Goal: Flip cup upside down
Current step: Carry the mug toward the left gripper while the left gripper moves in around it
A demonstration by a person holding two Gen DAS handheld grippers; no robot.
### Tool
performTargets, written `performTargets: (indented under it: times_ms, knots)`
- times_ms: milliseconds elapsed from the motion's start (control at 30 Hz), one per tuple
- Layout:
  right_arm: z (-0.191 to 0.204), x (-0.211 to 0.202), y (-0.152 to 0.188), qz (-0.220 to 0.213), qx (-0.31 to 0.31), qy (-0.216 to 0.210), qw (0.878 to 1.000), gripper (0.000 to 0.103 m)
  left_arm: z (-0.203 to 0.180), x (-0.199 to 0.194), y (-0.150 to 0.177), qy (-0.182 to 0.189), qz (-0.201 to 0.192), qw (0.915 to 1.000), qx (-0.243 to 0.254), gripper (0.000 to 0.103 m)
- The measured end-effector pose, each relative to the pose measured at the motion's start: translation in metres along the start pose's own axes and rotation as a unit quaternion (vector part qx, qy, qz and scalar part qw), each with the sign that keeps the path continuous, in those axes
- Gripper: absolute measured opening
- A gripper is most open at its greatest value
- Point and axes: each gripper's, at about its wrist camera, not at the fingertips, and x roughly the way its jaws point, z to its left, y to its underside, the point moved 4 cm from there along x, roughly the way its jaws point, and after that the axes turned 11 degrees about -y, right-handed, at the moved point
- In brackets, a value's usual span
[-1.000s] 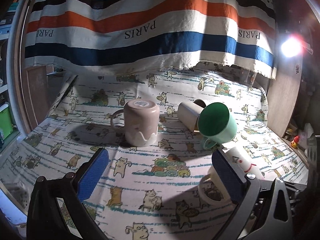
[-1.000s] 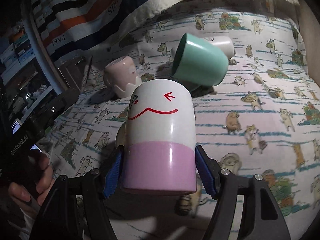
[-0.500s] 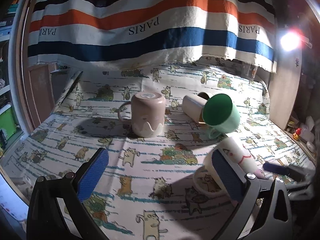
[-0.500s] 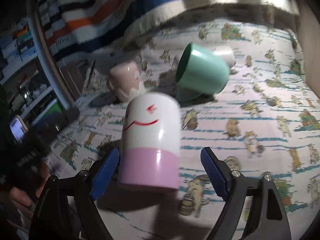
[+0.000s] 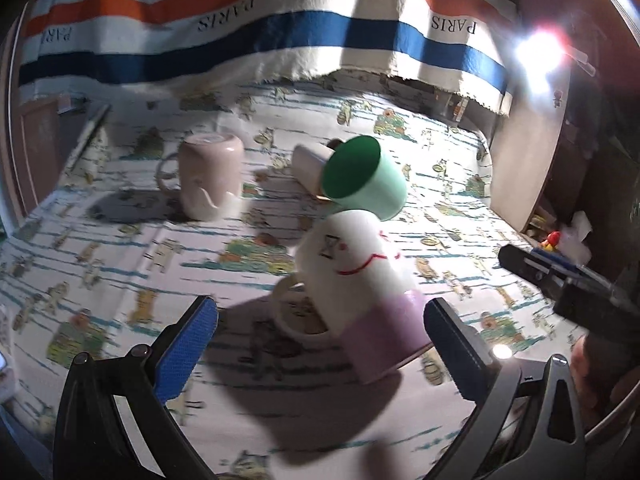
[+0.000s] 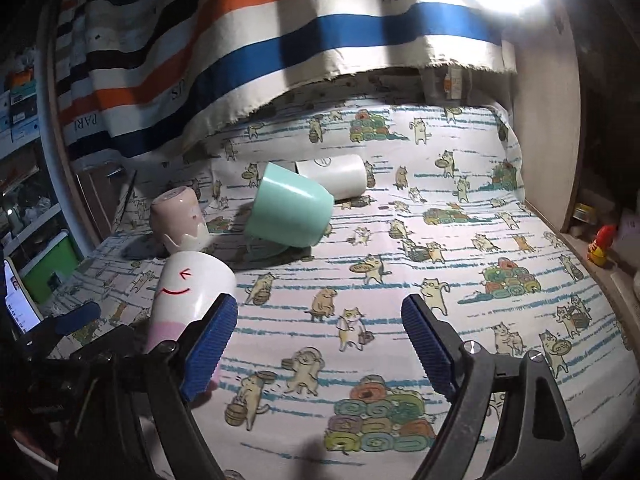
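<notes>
A white mug with a lilac band and a red smile (image 5: 356,276) stands on the cat-print cloth (image 5: 120,264), closed end up and lilac band at the cloth. Its handle points left. My left gripper (image 5: 326,340) is open; the mug's lower part shows between its blue pads, nearer the right one, and neither pad presses on it. In the right wrist view the same mug (image 6: 188,296) is just left of my right gripper (image 6: 320,340), outside the left finger. That gripper is open with only cloth between its pads.
A pink mug (image 5: 210,176) stands upside down at the back left. A green mug (image 5: 360,184) lies tipped against a white mug (image 5: 308,164) on its side. A wooden side panel (image 6: 548,128) bounds the right, a striped cloth (image 6: 280,40) hangs behind.
My right gripper has let go of the white-and-lilac mug, opened wide and drawn back to its right. My left gripper has moved right and closer, so the mug now shows between its fingers.
</notes>
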Motion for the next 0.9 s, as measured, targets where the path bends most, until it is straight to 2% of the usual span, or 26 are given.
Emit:
performTargets:
  times_ms: [133,233,400,567,733,833,900]
  knots:
    - [-0.002,0.001,0.005,0.002,-0.015,0.016,1.000,0.085,-0.006,0.008,-0.003,0.035,0.032,0.9982,-0.036,0.102]
    - [-0.003,0.002,0.008,0.002,-0.027,0.024,0.999,0.085,-0.019,0.016,0.005,0.067,0.065,0.9952,-0.029,0.102]
    - [-0.006,0.003,0.008,0.004,-0.030,0.027,0.999,0.085,-0.032,0.022,0.006,0.045,0.059,0.9970,-0.022,0.102]
    - [-0.007,0.002,0.010,0.002,-0.037,0.042,0.998,0.085,-0.037,0.038,-0.010,0.001,0.046,0.9989,-0.008,0.102]
    - [-0.010,-0.004,0.010,-0.003,-0.044,0.048,0.998,0.085,-0.029,0.047,-0.004,0.011,0.077,0.9967,-0.023,0.102]
    - [-0.015,-0.006,0.008,-0.011,-0.049,0.069,0.996,0.085,-0.027,0.030,0.007,0.005,0.063,0.9978,-0.018,0.102]
    - [-0.019,-0.005,0.007,-0.011,-0.041,0.067,0.997,0.085,-0.028,0.021,0.013,-0.004,0.055,0.9983,-0.018,0.102]
